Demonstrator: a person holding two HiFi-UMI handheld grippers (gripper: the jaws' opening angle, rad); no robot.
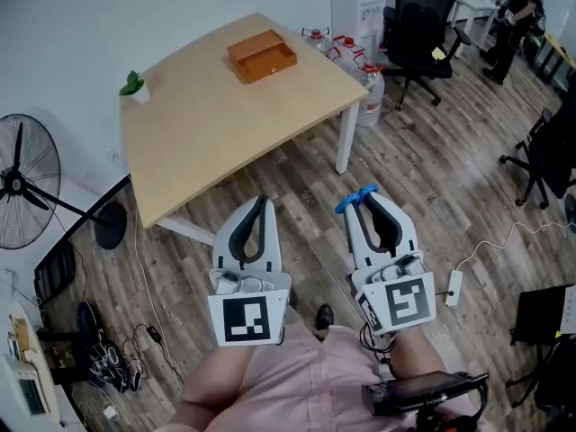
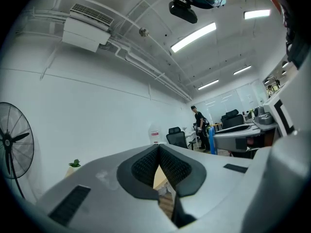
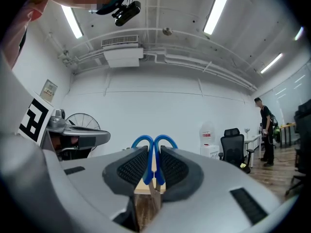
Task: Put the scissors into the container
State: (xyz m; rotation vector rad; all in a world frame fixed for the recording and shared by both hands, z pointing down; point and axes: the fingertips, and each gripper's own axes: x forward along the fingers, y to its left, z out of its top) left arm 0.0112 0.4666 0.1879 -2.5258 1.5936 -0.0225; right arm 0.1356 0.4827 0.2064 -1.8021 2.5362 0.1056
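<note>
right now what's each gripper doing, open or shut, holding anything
Left gripper: shut, nothing between its jaws.
Right gripper: shut on the scissors, blue handles poking out past the tips.

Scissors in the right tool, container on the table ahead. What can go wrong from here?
1. The right tool pinches the scissors by the blue handles only, loops past the tips; they might pivot or slip in transit.
2. The orange container looks shallow and sits unheld on the table; a high release might bounce the scissors out. The left tool is shut and empty, not steadying it.
</note>
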